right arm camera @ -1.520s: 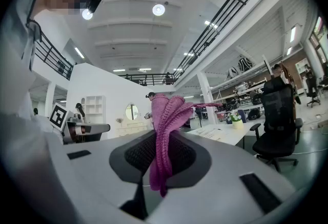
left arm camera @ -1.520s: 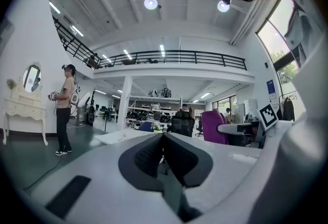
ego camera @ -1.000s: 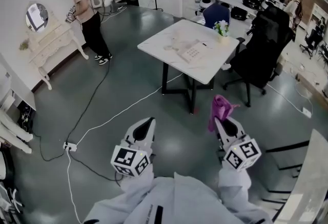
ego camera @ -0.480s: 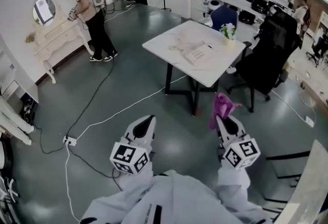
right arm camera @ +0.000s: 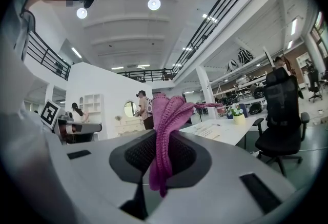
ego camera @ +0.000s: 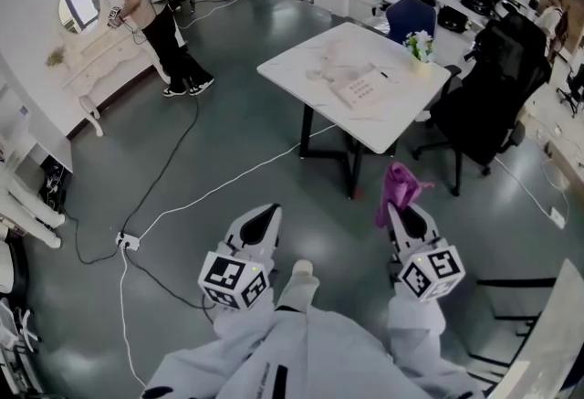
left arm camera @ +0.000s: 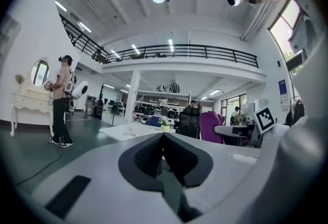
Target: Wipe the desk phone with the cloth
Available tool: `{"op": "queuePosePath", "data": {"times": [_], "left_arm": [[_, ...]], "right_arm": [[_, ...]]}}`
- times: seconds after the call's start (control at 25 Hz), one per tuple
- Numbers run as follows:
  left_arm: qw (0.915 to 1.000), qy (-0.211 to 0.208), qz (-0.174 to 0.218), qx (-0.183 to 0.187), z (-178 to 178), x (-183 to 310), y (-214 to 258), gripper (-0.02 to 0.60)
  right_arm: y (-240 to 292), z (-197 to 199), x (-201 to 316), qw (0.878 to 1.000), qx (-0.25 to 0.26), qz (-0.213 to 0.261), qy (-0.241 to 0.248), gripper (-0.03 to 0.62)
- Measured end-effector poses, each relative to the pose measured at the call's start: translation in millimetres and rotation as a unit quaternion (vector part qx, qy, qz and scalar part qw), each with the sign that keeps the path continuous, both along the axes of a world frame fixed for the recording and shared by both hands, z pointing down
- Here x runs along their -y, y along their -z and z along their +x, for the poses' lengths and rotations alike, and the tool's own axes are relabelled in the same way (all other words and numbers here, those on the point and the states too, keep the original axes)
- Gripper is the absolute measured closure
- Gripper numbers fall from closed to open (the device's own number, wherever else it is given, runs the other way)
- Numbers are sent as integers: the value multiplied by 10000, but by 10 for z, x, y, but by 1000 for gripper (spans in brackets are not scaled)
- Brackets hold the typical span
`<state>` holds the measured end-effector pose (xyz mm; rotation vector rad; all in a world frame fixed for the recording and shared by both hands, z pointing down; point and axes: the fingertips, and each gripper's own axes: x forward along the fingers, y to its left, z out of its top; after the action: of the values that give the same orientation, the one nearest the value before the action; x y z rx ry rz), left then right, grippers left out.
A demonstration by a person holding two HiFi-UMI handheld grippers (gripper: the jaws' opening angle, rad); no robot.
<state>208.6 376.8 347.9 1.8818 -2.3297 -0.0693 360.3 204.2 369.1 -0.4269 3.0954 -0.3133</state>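
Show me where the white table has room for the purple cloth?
The table's near corner, between the desk phone and the edge facing you, looks bare enough for the cloth. It is crowded around the phone and by the flower pot.

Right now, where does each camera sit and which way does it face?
Head view: on the person's head, facing steeply down at floor and table with desk phone; left gripper, right gripper, sleeves show.
Left gripper view: on the left gripper, along its shut, empty jaws towards the table.
Right gripper view: on the right gripper, along jaws shut on the cloth, towards the table.
Shared: all three show the table.
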Motion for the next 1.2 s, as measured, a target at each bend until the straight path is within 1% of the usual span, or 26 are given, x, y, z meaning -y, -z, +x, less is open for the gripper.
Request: {"op": "queuePosePath", "data": {"times": [0.2, 0.44, 0.6, 0.88, 1.0, 1.2], "left_arm": [[10000, -39, -42, -39, -346, 242, -42, 584], [9994, -336, -69, -90, -711, 722, -85, 584], [9988, -475, -16, -73, -999, 973, -45, 584], [9981, -604, 47, -149, -1529, 1317, -58, 583], [9972, -730, 81, -153, -1671, 1488, -49, 583], [9959, -883, 64, -210, -1769, 1647, -138, 583]], "right_arm": [[-46, -290, 231, 9999, -58, -33, -83, 553], [-82, -611, 596, 9995, -99, -79, -291, 552], [-41, -854, 801, 9989, -100, -51, -449, 552], [-90, -1258, 1099, 9975, -133, -125, -676, 551], [-85, -1366, 1229, 9966, -132, -121, -806, 551], [-169, -1484, 1346, 9954, -132, -176, -933, 551]]}}
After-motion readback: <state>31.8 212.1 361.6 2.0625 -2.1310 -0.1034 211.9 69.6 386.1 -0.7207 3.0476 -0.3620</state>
